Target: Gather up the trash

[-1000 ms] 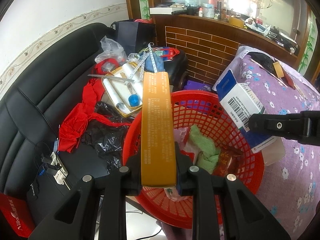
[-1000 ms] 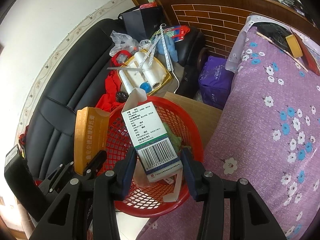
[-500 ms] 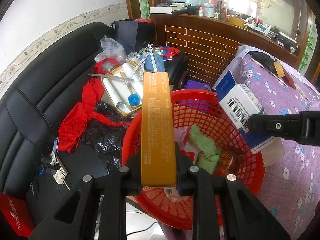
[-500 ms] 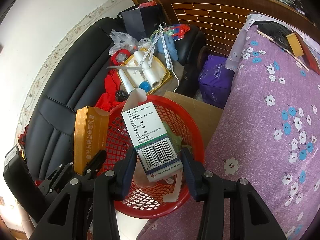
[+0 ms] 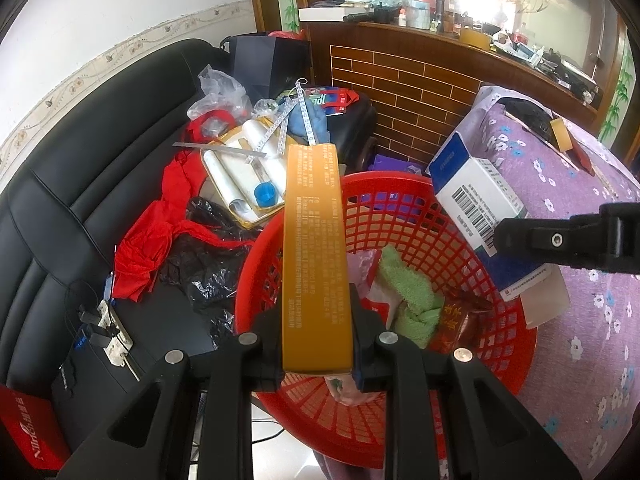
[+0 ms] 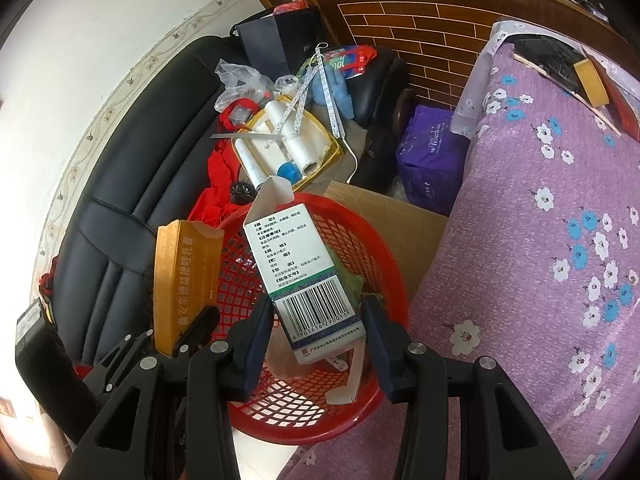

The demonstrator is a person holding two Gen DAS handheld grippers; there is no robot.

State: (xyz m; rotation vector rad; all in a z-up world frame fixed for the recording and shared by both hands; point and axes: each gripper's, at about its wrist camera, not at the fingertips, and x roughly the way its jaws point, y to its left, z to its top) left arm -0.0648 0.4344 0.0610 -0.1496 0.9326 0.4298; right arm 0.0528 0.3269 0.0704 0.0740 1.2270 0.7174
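Downward, both tongs point(image 5: 318, 344) point(image 6: 320, 332) (gripping boxes) tilt over basket point(image 5: 516, 344).

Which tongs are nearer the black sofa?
Left. The left tongs, gripping the orange box, are beside the black sofa; the right tongs are toward the purple cloth.

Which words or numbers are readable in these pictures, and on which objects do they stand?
"6 901616 290011": under the barcode on the white box in the right gripper.
"PAR", cut off: black bag.
Chinese print on the orange box in the left gripper: too small to read reliably.
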